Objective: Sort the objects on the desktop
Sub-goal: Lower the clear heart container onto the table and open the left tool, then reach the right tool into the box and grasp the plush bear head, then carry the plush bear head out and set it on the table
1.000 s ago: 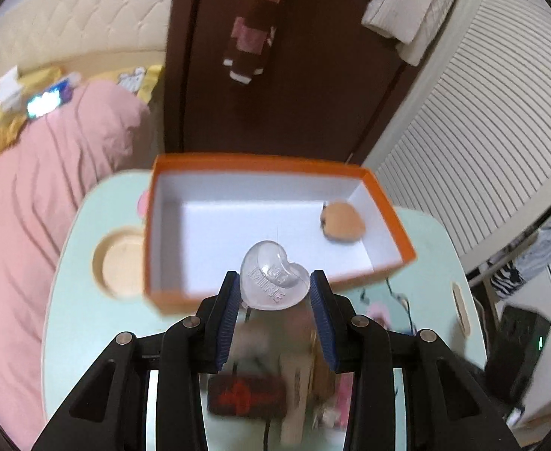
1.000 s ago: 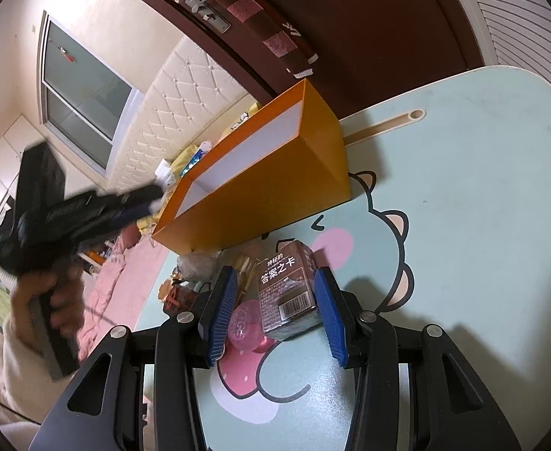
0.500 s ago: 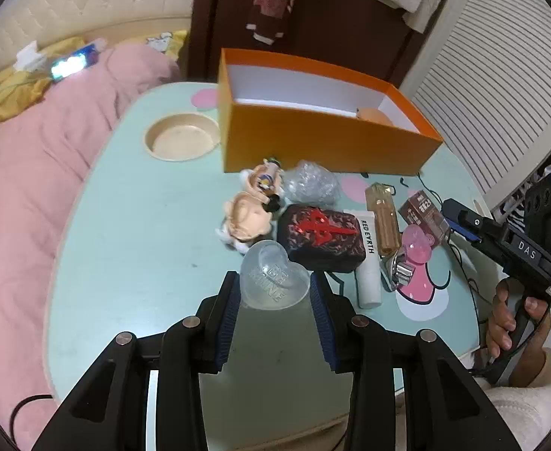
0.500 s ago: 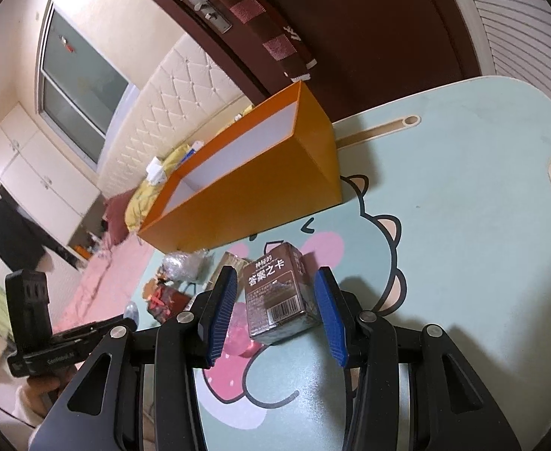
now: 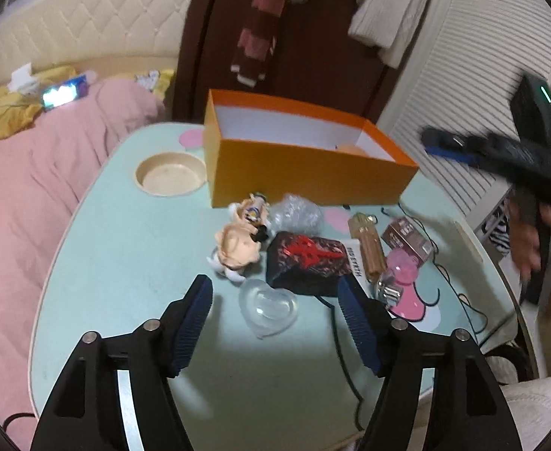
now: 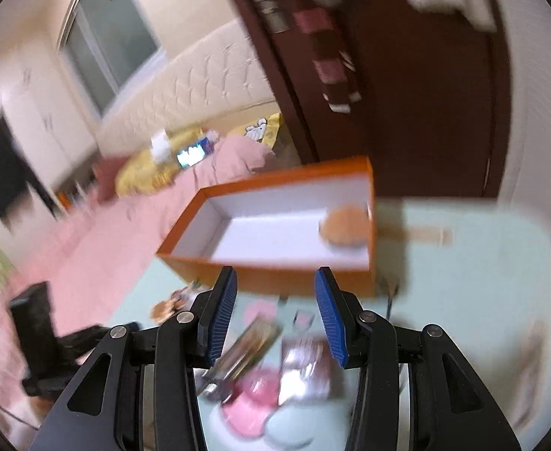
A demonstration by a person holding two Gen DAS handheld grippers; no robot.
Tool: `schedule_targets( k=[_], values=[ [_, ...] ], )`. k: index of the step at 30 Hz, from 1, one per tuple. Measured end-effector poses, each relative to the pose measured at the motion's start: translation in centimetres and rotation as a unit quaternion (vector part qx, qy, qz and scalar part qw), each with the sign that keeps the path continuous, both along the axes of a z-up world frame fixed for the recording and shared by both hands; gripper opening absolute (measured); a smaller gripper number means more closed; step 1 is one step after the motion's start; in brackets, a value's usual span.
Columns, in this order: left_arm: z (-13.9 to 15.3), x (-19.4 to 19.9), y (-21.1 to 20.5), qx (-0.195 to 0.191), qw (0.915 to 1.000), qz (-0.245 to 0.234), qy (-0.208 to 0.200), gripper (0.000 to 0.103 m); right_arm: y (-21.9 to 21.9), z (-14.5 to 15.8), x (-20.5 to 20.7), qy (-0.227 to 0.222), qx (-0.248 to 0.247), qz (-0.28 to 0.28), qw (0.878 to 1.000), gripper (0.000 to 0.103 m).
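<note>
1. the clear heart (image 5: 269,307) lay on the table (image 5: 125,248), in front of the orange box (image 5: 305,173).
2. the left gripper (image 5: 275,312) was opening, its fingers not touching the heart between them.
3. the right gripper (image 6: 274,312) was spread apart, holding nothing, near the box.

- The orange box (image 6: 275,263) stands open on the pale green table (image 6: 463,300), its inside white.
- A round tan object (image 6: 344,227) lies in the box's right end.
- The right gripper (image 6: 275,312) hangs in front of the box, jaws apart, nothing clearly between them.
- Blurred small items (image 6: 275,368) lie nearer than the box.
</note>
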State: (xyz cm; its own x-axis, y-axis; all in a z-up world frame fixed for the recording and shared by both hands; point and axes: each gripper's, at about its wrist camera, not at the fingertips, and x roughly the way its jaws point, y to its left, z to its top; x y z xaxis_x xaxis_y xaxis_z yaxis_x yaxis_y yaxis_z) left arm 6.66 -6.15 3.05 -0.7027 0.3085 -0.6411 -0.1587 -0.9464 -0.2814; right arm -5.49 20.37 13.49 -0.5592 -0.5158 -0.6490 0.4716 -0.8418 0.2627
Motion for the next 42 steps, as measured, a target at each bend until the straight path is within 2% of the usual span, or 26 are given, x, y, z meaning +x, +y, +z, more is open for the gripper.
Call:
schedule_targets(
  k=[3,4,9,13,14,16,17,19,20,22,24,27,30,34,37,39,42],
  values=[
    [-0.6,0.1,-1.0,0.022,0.9996,0.013,0.010,0.071,-4.0,0.7,-3.1,0.009,0.131,0.026,0.991,0.045],
    [-0.8,0.1,-1.4,0.030,0.9993,0.018,0.010,0.071,-5.8,0.3,-4.6,0.003,0.189,0.032,0.981,0.045],
    [-1.7,-0.3,-3.4,0.070,0.9964,0.047,-0.004,0.073,-10.4,-3.0,-9.5,-0.053,0.315,0.047,0.946,0.045],
    [-1.8,-0.5,-3.4,0.076,0.9960,0.047,-0.003,0.073,-11.9,-5.8,-11.2,-0.080,0.391,0.034,0.916,0.045],
    [-1.8,-0.6,-3.3,0.076,0.9961,0.045,-0.003,0.073,-12.0,-6.4,-11.6,-0.087,0.400,0.028,0.912,0.045],
    [-1.8,-0.6,-3.1,0.075,0.9963,0.041,-0.003,0.073,-11.8,-7.5,-12.6,-0.106,0.409,0.006,0.906,0.047],
    [-1.8,-0.6,-3.0,0.075,0.9964,0.040,-0.002,0.073,-11.8,-7.8,-12.8,-0.104,0.413,0.001,0.905,0.051],
    [-1.8,-0.6,-3.1,0.076,0.9963,0.040,-0.002,0.074,-11.8,-8.2,-13.0,-0.096,0.417,-0.002,0.904,0.051],
    [-1.8,-0.6,-3.1,0.078,0.9961,0.041,-0.002,0.074,-11.9,-8.2,-13.0,-0.088,0.418,0.000,0.904,0.047],
    [-1.8,-0.7,-3.2,0.080,0.9958,0.043,-0.002,0.074,-11.9,-7.9,-12.6,-0.069,0.423,0.004,0.904,0.033],
    [-1.8,-0.7,-3.3,0.082,0.9957,0.043,-0.002,0.075,-11.8,-7.6,-12.4,-0.061,0.420,0.009,0.905,0.031],
    [-1.9,-0.7,-3.2,0.081,0.9958,0.043,-0.001,0.076,-11.2,-7.1,-12.2,-0.058,0.401,0.012,0.914,0.030],
    [-1.9,-0.8,-3.2,0.080,0.9957,0.045,0.000,0.077,-10.1,-6.2,-11.8,-0.055,0.356,0.007,0.933,0.028],
    [-2.0,-0.8,-3.3,0.080,0.9955,0.050,0.002,0.077,-9.2,-3.1,-10.2,-0.032,0.258,0.009,0.966,0.028],
    [-2.0,-0.8,-3.3,0.080,0.9956,0.049,0.003,0.078,-8.3,-0.1,-8.0,-0.008,0.172,0.021,0.985,0.028],
    [-2.0,-0.9,-3.2,0.078,0.9957,0.049,0.003,0.078,-7.4,1.7,-6.2,0.001,0.112,0.033,0.993,0.028],
    [-2.0,-0.8,-3.1,0.076,0.9959,0.050,0.003,0.079,-5.9,3.0,-2.9,0.004,0.037,0.046,0.998,0.028]
  ],
)
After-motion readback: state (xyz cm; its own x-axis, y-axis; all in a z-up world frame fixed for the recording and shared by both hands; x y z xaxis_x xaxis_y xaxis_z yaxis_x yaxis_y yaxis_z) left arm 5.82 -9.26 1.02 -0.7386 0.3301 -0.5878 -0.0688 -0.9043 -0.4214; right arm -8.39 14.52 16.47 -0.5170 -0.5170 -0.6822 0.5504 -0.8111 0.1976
